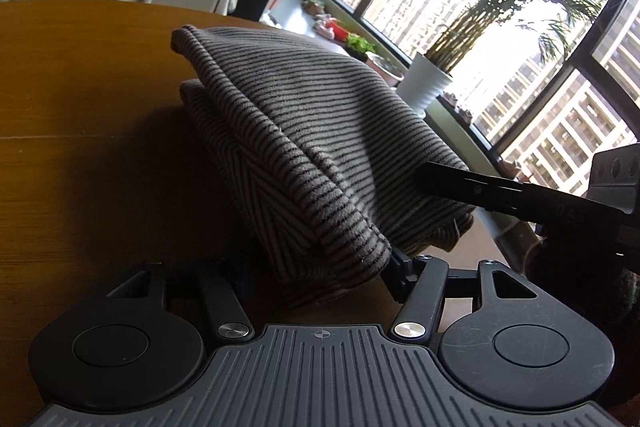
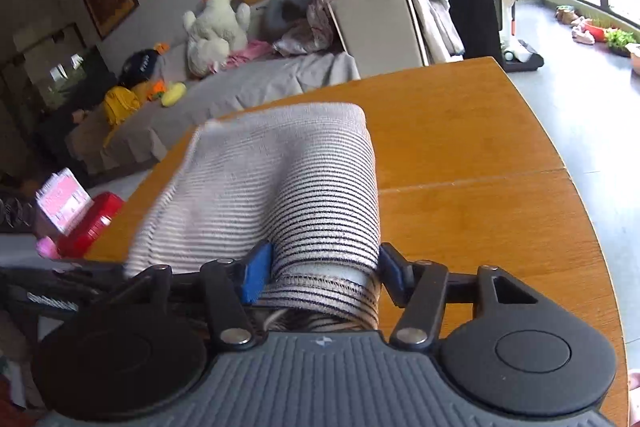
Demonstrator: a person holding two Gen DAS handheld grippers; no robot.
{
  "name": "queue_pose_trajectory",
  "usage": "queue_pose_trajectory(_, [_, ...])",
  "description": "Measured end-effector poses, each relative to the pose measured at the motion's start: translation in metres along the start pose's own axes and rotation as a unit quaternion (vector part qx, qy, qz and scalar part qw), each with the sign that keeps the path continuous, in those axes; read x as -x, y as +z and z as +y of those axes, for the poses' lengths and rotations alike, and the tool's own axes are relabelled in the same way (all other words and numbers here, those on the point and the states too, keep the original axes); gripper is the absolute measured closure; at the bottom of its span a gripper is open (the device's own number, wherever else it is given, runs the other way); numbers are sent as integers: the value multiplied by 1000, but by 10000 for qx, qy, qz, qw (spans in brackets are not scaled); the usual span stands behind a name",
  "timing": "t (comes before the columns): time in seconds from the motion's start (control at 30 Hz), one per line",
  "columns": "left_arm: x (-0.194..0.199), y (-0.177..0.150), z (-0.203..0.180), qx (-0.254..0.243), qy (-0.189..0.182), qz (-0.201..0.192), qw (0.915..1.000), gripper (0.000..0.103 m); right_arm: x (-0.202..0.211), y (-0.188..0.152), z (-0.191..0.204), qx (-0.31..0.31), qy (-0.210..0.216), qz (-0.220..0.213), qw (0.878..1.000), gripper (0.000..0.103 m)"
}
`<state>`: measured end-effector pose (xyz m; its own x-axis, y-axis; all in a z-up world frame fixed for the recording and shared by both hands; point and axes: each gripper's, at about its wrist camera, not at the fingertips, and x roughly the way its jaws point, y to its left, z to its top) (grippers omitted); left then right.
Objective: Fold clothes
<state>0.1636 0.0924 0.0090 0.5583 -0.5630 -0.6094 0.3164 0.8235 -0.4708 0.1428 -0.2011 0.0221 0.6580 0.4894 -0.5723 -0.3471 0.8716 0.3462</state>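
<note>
Warm brown wood fills both views: a round table (image 2: 460,155) by a bright window, with a folded striped garment (image 2: 280,187) lying near its edge. We see its near end bunched between the pads of our right gripper (image 2: 320,271), jaws about half closed and pressing it on both sides, its long axis running straight ahead. Our left gripper (image 1: 320,267) meets a near corner, but cloth hides whether its pads grip.
</note>
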Motion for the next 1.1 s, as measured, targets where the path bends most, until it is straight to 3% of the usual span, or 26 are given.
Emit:
queue_pose_trajectory(0.17, [8, 0, -2, -35, -28, -80, 10000, 44, -3, -6, 5, 209, -172, -121, 9996, 36])
queue_pose_trajectory(0.37, [42, 14, -13, -77, -130, -603, 9981, 46, -2, -6, 10, 372, -210, -192, 9989, 36])
queue_pose_trajectory(0.5, [34, 16, -26, -301, -164, -560, 9978, 45, 5, 2, 15, 568, -185, -215, 9980, 42])
queue_pose_trajectory(0.7, [23, 16, -23, -330, 46, -425, 9985, 49, 31, 45, 32, 920, 48, -867, 9920, 47])
queue_pose_trajectory(0.8, [25, 14, -19, -307, 123, -419, 9986, 48, 18, 62, 50, 1087, 380, -876, 9895, 51])
queue_pose_trajectory(0.9, [24, 12, -13, -199, 184, -349, 9990, 47, -17, 63, 66, 1281, 507, -567, 9888, 54])
queue_pose_trajectory(1.03, [32, 6, -5, -99, 187, -381, 9991, 46, -63, 43, 69, 1617, 51, -205, 9866, 56])
queue_pose_trajectory(1.1, [40, 6, -1, -87, 225, -464, 9986, 46, -61, 39, 74, 1709, -5, -273, 9849, 56])
